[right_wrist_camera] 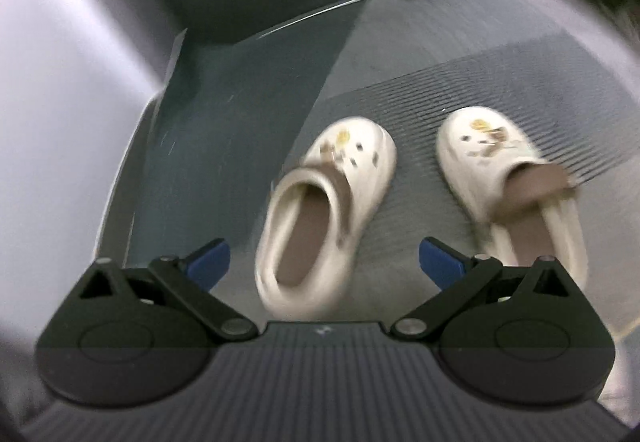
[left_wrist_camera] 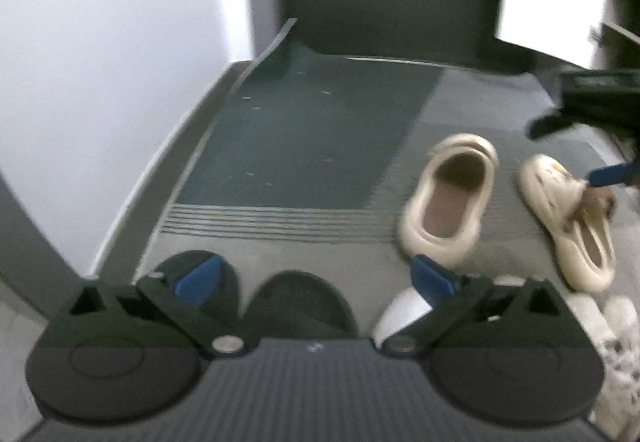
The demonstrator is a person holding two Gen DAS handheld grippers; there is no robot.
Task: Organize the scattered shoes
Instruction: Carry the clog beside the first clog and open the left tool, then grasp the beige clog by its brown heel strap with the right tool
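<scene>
A: From the left wrist, the left gripper point(left_wrist_camera: 316, 276) has its fingers spread, holding nothing. Two dark slippers point(left_wrist_camera: 298, 302) lie under it, a cream clog point(left_wrist_camera: 444, 202) is ahead on the mat point(left_wrist_camera: 304, 146).

B: From the right wrist, the right gripper point(right_wrist_camera: 324, 262) is also spread and empty over both clogs point(right_wrist_camera: 320, 218), which lie side by side, apart. I think the pairing is almost done and some shoes remain.

A striped grey floor mat point(right_wrist_camera: 500, 82) carries two cream clogs point(right_wrist_camera: 320, 214), apparently side by side, toes forward.
</scene>
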